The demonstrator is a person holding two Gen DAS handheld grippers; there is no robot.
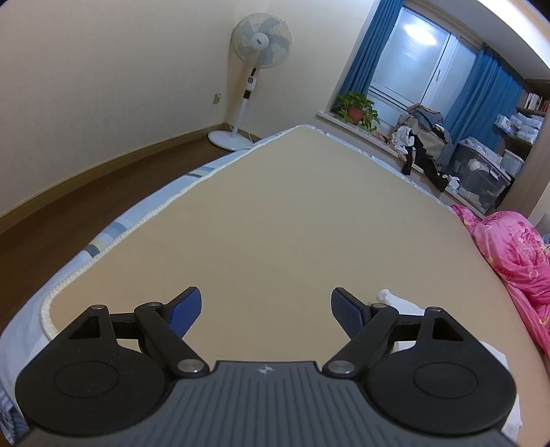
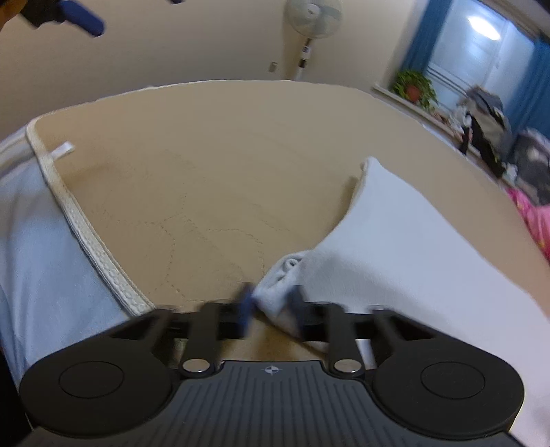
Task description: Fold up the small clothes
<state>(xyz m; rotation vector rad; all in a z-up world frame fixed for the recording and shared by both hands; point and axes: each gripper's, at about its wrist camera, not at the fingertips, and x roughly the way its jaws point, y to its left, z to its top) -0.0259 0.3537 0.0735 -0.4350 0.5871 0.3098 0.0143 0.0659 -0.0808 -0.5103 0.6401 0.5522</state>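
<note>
A white garment point(image 2: 395, 240) lies spread on the tan bed cover point(image 2: 206, 154), reaching toward the lower right. My right gripper point(image 2: 271, 302) is shut on its bunched near corner, blue pads on either side of the fold. My left gripper point(image 1: 266, 309) hangs open over bare tan cover point(image 1: 275, 206) with nothing between its fingers. A bit of the white garment point(image 1: 395, 299) peeks out behind its right finger. One blue finger of the left gripper point(image 2: 82, 15) shows at the top left of the right wrist view.
A pink quilt point(image 1: 508, 247) lies on the bed's right side. The bed's piped edge point(image 2: 86, 233) drops to a wooden floor point(image 1: 86, 192) on the left. A standing fan point(image 1: 254, 68), potted plant point(image 1: 355, 108), clothes pile point(image 1: 422, 137) and storage box point(image 1: 481, 172) stand beyond.
</note>
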